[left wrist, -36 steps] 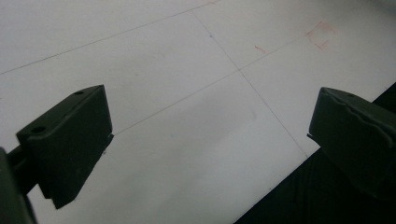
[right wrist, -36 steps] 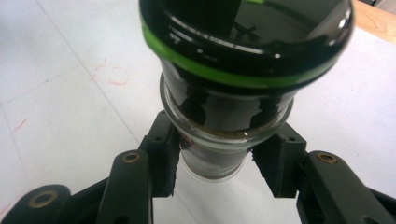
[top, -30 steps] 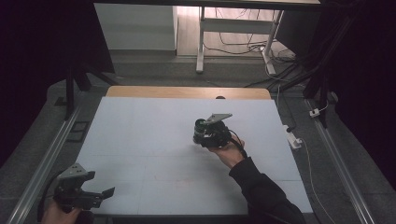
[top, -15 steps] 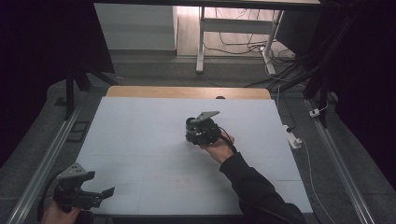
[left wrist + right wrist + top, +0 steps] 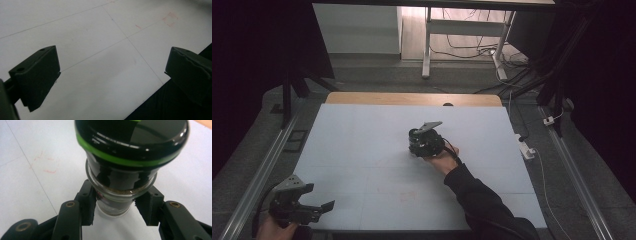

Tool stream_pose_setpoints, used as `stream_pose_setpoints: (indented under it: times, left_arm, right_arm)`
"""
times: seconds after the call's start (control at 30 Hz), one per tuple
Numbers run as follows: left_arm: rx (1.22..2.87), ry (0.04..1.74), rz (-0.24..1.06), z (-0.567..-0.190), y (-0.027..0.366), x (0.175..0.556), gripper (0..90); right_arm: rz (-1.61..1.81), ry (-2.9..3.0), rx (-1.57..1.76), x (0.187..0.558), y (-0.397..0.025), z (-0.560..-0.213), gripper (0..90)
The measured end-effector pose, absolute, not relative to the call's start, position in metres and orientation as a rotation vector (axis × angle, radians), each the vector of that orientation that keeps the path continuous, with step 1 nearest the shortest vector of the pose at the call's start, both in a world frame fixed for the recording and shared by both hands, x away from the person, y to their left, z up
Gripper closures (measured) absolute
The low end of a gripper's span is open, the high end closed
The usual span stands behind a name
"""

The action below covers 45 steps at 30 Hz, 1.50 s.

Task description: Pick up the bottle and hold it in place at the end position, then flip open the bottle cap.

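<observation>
White and flat, the surface (image 5: 362, 150) has thin lines. Near its front edge, the left claw (image 5: 110, 75) gapes wide, holding nothing. Farther out, the right claw (image 5: 117, 207) squeezes a smooth glass jar (image 5: 125, 170) with a shiny black lid, probably standing mid-surface. Slippery glass could tip

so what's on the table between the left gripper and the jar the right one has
Nothing: in the high view only bare white table with faint red marks separates the left gripper from the jar in the right gripper.
</observation>
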<state>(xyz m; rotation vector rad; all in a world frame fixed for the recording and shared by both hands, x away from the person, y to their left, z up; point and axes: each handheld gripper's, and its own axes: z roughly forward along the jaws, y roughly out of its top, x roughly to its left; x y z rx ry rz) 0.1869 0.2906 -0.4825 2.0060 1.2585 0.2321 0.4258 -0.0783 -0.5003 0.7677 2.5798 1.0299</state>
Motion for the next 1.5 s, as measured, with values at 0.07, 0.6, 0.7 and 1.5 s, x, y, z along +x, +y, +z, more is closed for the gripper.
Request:
stream_pose_setpoints:
  times: [0.07, 0.6, 0.7, 1.5]
  left_arm:
    - [2.007, 1.255, 0.233, -0.482, 0.291, 0.187, 0.7]
    - [2.012, 1.253, 0.231, -0.482, 0.290, 0.187, 0.6]
    - [2.006, 1.254, 0.234, -0.482, 0.291, 0.187, 0.1]
    - [1.988, 1.121, 0.241, -0.476, 0.281, 0.203, 0.0]
  right_arm:
    - [1.028, 2.588, 0.760, 0.425, -0.078, -0.503, 52.9]
    - [1.033, 2.583, 0.752, 0.423, -0.078, -0.507, 52.9]
    - [1.037, 2.585, 0.750, 0.423, -0.079, -0.507, 52.9]
    - [1.041, 2.590, 0.742, 0.424, -0.080, -0.507, 52.9]
